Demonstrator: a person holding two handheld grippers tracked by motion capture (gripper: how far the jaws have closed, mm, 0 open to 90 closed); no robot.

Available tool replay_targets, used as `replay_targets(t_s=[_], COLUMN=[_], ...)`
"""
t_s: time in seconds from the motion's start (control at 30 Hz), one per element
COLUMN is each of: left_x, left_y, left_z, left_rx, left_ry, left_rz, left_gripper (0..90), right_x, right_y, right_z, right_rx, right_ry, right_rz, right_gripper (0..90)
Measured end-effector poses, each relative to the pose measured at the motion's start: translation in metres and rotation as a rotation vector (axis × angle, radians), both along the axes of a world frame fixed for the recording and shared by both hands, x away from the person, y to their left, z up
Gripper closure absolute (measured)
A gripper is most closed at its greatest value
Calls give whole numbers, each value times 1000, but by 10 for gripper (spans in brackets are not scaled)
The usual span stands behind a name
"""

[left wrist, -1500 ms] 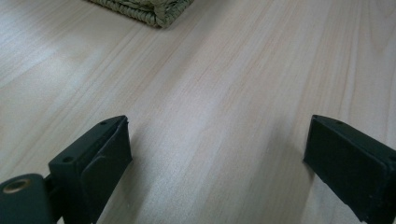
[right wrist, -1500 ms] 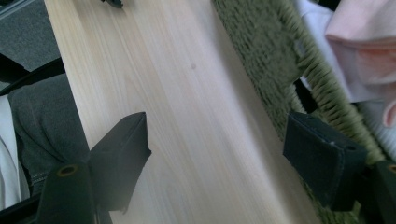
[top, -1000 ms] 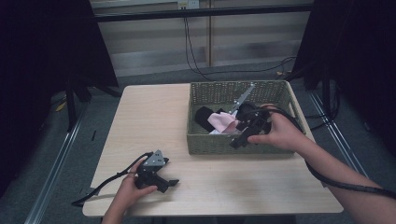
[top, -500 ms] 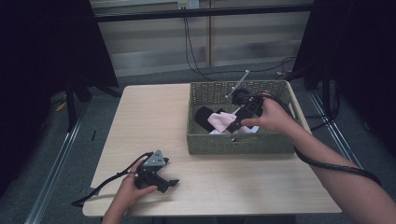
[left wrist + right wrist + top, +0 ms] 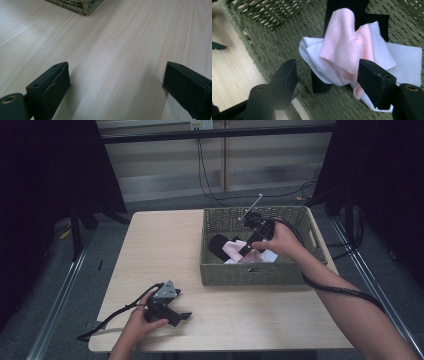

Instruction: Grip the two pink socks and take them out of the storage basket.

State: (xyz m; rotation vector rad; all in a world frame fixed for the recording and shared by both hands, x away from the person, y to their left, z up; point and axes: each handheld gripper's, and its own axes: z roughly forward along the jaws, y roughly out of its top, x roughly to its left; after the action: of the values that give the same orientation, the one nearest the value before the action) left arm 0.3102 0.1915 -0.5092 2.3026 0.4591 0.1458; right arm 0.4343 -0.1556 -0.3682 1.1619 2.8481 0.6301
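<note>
Pale wooden table (image 5: 165, 245) with a woven green basket (image 5: 222, 217) at its far right, set before dark curtains and a grey floor. Pink cloth (image 5: 343, 41) lies crumpled in the basket, a soft felt-like fold raised into a peak, resting on a white cloth (image 5: 407, 58) and over a black cloth (image 5: 344, 7); in the high view the same pink cloth (image 5: 235, 249) sits against the basket's near wall. Right gripper (image 5: 327, 75) hangs just above the pile, jaws spread, the pink fold between them but not yet pinched. Judged from this pose, the step in hand is closing on the pink cloth to lift it out. Risks: because the layers overlap, the jaws may catch the white cloth along with the pink and drag both up; a shallow bite on the loose peak could slip free; a jaw tip driven low could snag the basket weave. Left gripper (image 5: 115, 80) rests low over the bare table near the front edge, jaws spread wide and holding nothing, well apart from the basket, whose corner (image 5: 82, 5) lies beyond it.
</note>
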Motion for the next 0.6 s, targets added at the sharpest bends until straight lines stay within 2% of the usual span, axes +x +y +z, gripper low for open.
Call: replay_targets(t_s=[0.1, 0.2, 0.3, 0.6], left_x=[0, 0, 0, 0], left_y=[0, 0, 0, 0], left_z=[0, 0, 0, 0], left_rx=[-3, -2, -2, -2], left_ry=[1, 1, 1, 1], left_rz=[2, 2, 3, 2], left_gripper=[66, 66, 66, 64], right_x=[6, 10, 14, 22], right_y=[1, 3, 3, 6], right_z=[-5, -12, -16, -26], right_rx=[5, -10, -5, -15], right_ry=[6, 18, 23, 32], right_rz=[-27, -44, -65, -49], right_gripper=[387, 412, 422, 474])
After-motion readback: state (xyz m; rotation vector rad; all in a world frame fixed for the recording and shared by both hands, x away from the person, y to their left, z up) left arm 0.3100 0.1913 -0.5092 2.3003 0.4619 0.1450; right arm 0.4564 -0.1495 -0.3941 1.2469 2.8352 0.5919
